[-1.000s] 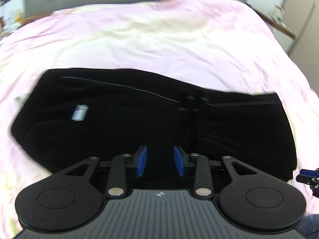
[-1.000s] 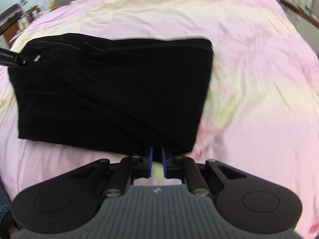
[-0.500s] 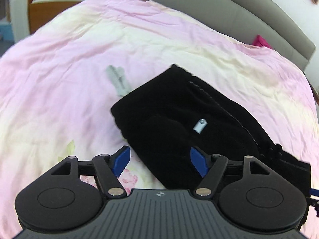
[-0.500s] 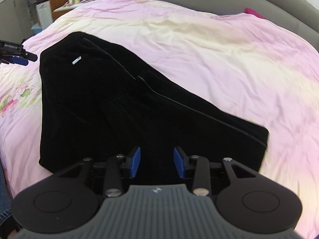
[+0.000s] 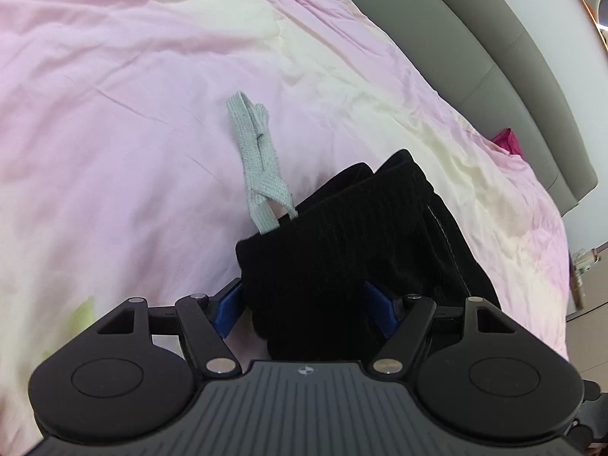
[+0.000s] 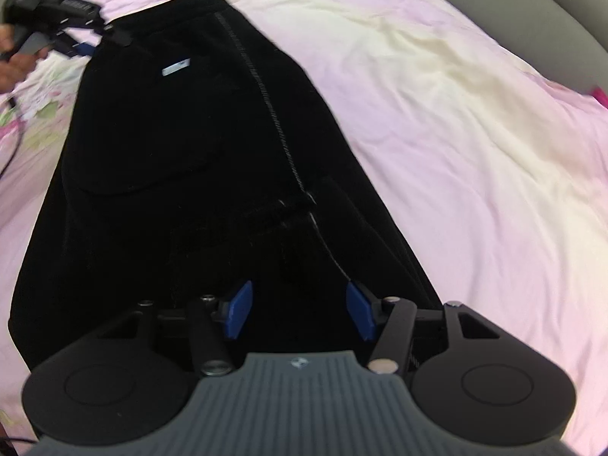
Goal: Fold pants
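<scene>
Black pants [image 6: 182,159] lie folded on the pink bed, with a small white label [image 6: 175,68] near their far end. My right gripper [image 6: 298,313] is open over the near end of the pants. My left gripper [image 5: 306,309] is open, its blue pads either side of the pants' waist corner [image 5: 342,235]. A grey drawstring [image 5: 256,163] trails from that corner onto the bedding. The left gripper also shows in the right wrist view [image 6: 72,15], at the pants' far corner.
Pink and cream duvet [image 5: 133,95] covers the bed. A grey padded headboard [image 5: 475,57] runs along the far side, with a magenta item [image 5: 507,142] against it. The person's hand [image 6: 17,64] holds the left gripper handle.
Both grippers have opened wider. The left one swung to the waist corner and moved in around it. The right one moved over the other end of the pants.
</scene>
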Available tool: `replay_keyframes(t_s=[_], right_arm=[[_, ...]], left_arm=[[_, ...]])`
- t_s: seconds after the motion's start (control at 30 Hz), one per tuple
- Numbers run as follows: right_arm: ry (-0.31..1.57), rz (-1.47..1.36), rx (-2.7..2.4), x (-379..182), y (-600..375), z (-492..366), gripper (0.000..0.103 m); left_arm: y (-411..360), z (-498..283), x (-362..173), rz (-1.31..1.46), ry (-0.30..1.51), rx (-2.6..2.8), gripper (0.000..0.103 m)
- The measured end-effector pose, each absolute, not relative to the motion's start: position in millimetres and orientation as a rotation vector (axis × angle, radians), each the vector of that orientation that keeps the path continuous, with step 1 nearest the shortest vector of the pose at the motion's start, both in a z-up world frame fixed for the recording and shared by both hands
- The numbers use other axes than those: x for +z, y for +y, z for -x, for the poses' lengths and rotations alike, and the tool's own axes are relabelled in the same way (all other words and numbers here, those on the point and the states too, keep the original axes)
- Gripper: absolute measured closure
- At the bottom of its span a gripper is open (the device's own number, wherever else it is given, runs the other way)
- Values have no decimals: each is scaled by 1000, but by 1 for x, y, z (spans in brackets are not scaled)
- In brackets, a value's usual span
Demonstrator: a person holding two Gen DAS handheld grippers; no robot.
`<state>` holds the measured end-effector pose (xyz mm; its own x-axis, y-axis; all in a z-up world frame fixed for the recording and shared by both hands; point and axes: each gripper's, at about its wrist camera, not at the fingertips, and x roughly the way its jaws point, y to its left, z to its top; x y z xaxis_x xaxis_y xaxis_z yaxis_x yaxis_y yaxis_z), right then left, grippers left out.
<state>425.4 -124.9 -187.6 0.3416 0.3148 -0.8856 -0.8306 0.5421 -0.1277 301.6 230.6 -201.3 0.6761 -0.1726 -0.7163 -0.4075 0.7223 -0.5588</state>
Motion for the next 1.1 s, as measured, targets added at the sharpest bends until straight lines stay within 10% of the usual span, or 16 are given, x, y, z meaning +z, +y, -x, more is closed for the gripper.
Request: replay_keyframes(t_s=[0.23,0.4,0.5,1.1], right_arm=[[1016,760,943,-212,-104,-441,47],[1081,675,940,-222,-114,-463,43],[1085,680,925,-223,-111,-465,43],[983,411,678,-165,-253,-367,42]], left_arm=[[232,-319,-215,791,819,126,27],[226,-309,-193,756,769,114,66],[215,-307,-157,742,704,98,73],[-93,-308,44,86,574,-277,76]])
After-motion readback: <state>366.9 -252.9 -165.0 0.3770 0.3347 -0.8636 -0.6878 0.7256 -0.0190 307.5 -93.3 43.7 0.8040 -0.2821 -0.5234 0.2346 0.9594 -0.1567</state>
